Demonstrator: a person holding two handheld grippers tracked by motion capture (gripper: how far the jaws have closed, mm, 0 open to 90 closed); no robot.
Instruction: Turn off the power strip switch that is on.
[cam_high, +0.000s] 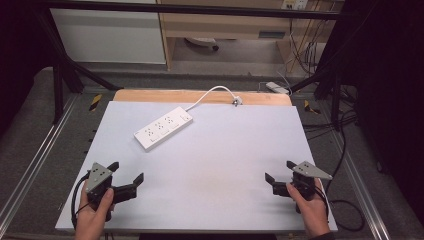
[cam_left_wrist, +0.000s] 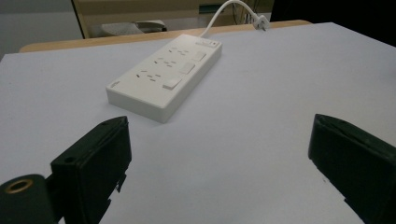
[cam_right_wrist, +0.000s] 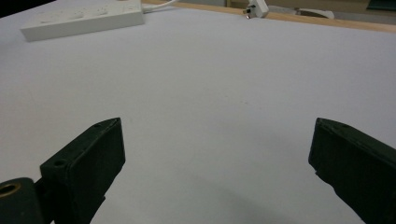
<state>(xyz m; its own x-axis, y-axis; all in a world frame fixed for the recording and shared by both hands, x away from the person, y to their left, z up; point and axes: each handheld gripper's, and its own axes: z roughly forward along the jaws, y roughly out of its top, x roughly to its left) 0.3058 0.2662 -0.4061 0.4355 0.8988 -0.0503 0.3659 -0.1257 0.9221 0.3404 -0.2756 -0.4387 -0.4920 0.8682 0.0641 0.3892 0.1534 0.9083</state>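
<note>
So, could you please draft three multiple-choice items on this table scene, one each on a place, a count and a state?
1. Where on the table does the power strip lie?
A. far left part
B. near right corner
C. between the grippers

2. How many socket groups does the power strip have?
A. one
B. three
C. five

3. How do the jaws of the left gripper and right gripper stand?
A. both open
B. both shut
C. left shut, right open

Answers: 1 A, it sits beyond the left gripper in the high view; 2 B, the left gripper view shows three groups, each beside a switch; 3 A, each gripper view shows a wide gap between empty jaws.
</note>
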